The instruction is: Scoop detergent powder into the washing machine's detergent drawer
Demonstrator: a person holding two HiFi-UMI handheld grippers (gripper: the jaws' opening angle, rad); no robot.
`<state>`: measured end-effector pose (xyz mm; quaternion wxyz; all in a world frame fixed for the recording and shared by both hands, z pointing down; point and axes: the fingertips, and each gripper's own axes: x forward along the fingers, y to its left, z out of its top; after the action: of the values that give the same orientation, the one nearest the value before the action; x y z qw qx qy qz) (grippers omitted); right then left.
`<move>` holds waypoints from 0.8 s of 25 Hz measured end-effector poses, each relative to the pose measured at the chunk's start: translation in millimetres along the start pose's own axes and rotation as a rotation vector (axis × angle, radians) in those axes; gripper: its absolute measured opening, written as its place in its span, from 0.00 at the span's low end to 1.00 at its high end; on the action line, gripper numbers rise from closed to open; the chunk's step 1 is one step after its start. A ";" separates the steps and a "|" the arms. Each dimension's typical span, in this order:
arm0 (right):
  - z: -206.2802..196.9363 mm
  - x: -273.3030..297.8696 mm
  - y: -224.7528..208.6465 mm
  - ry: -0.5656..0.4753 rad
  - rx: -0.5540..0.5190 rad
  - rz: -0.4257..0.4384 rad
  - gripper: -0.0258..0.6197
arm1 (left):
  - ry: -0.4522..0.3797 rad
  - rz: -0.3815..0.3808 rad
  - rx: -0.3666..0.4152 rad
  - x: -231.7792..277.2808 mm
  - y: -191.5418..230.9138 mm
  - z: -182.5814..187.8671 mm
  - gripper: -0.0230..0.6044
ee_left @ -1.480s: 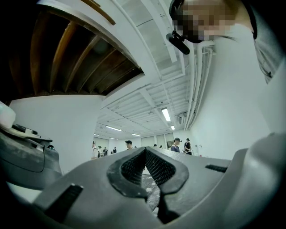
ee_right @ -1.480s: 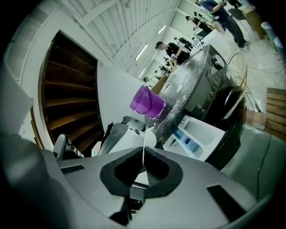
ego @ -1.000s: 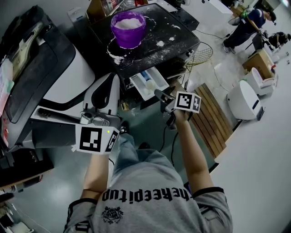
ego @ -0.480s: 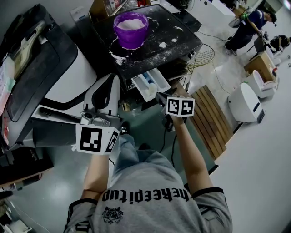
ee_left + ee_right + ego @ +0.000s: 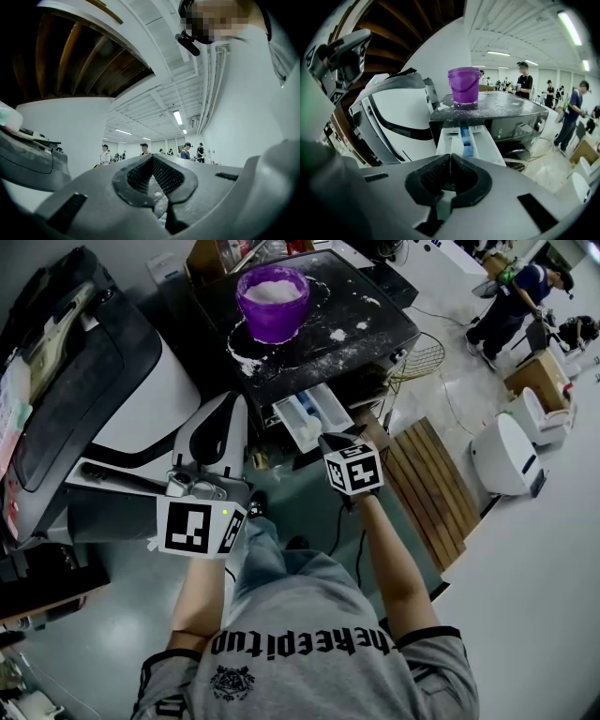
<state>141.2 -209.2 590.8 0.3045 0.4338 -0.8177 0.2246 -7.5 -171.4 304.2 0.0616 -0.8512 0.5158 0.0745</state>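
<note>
- Pinching left gripper [image 5: 151, 159] and right gripper [image 5: 450, 157] both tight together, holding nothing.
- Aiming right one at white pulled-out plastic drawer [image 5: 487, 143], lower than round purple plastic bucket [image 5: 464, 84] of powder.
- Risking spilling powder carrying it across.

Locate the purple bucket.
In the head view, the purple bucket sits at top centre on the powder-dusted washing machine, behind its open detergent drawer.

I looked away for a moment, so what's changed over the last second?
The right gripper shifted left and twisted, jaws shut and empty, in front of the open drawer. The left gripper, also shut, the drawer and the bucket stayed put.
</note>
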 end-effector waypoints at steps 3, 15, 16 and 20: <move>-2.0 2.6 2.7 0.027 -0.102 -0.027 0.05 | 0.001 0.001 0.000 0.6 0.7 -0.7 0.04; -0.6 9.5 17.6 0.081 -0.499 -0.124 0.05 | 0.004 0.015 0.001 -1.0 6.9 -1.3 0.04; -0.8 9.7 18.5 0.085 -0.526 -0.133 0.05 | 0.003 0.015 0.001 -1.1 7.0 -1.2 0.04; -1.7 10.4 18.9 0.098 -0.611 -0.166 0.05 | 0.002 0.015 0.002 -1.9 6.2 -0.6 0.04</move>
<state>121.1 -204.2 597.3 0.4769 0.3762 -0.7935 -0.0362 -13.9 -172.8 305.0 0.0615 -0.8474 0.5222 0.0736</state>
